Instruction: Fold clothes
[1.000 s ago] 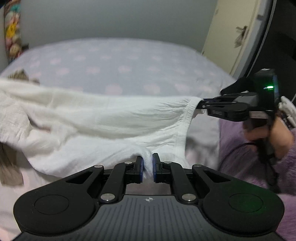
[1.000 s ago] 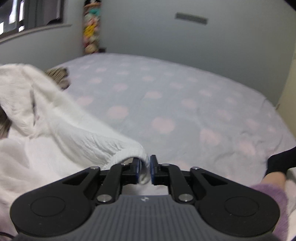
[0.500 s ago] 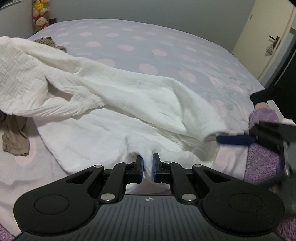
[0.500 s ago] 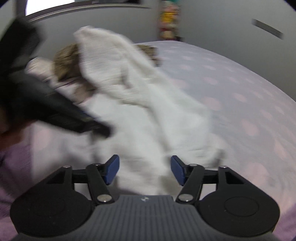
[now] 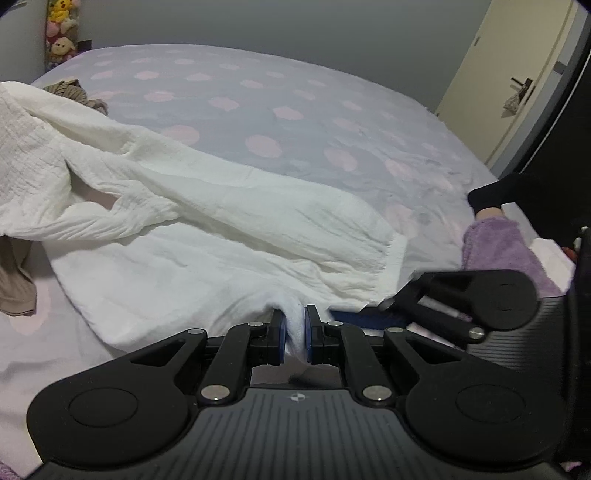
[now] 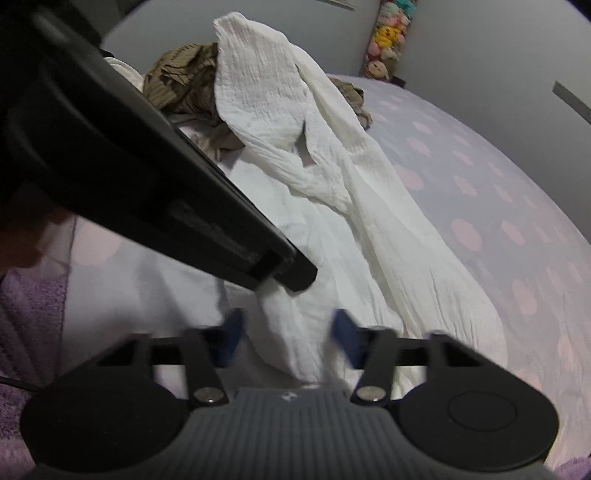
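A white crinkled garment [image 5: 221, 236] lies spread across the bed, one long part trailing to the far left. My left gripper [image 5: 294, 334] is shut on a pinch of its near edge. Seen in the right wrist view, the left gripper [image 6: 288, 271] is a black bar reaching in from the upper left with cloth at its tip. My right gripper [image 6: 288, 338] stands open just behind that tip, and a fold of the white garment [image 6: 332, 206] lies between its blurred blue pads [image 6: 345, 334]. Its black linkage shows beside my left gripper on the right [image 5: 373, 314].
The bed has a lilac cover with pink spots [image 5: 295, 110]. Brown clothes lie heaped at the far end [image 6: 181, 81] and at the left edge [image 5: 14, 284]. A purple sleeve [image 5: 498, 251] is at the right. A cream door [image 5: 517, 74] and plush toys [image 5: 61, 33] are beyond.
My right gripper has let go of the garment's corner, opened, and swung in close beside my left gripper. The cloth it held has dropped onto the bed. The left stays shut.
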A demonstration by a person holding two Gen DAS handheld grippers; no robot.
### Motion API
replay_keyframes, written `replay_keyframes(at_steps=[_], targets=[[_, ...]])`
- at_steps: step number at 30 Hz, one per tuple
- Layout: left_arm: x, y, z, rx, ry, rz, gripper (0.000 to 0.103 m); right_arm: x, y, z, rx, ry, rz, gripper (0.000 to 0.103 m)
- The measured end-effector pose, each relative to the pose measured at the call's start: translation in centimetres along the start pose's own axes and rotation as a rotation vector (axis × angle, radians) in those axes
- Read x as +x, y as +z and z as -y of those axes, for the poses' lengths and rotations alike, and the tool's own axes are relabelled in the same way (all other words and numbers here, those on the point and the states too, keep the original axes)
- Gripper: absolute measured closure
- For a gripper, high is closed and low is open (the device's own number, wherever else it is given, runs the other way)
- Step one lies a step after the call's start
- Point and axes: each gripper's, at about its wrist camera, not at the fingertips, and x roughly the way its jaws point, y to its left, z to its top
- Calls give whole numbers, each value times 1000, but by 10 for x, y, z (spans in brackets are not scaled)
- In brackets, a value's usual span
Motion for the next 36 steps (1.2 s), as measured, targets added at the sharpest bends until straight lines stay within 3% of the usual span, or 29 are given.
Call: replay_keyframes(at_steps=[1,7,11,28,34,36], targets=[[-1,0,2,10,-2,6,95,0,-1,2,8,-10,-1,90],[-4,0,8,56,-26,47,82,-9,-3,17,38,-102,-1,96],[-10,-1,11,96,14,81,56,-15,-5,38,59,-195,-17,98],[-16,1,-56,80,268,64,55,-45,-46,166,162,-593,-157,99],[-10,5,-72,178,370,31,55,-36,-62,209,137,-777,-260,100],[-7,7,-76,230,417,29,55,-33,-65,220,149,-794,-272,99]])
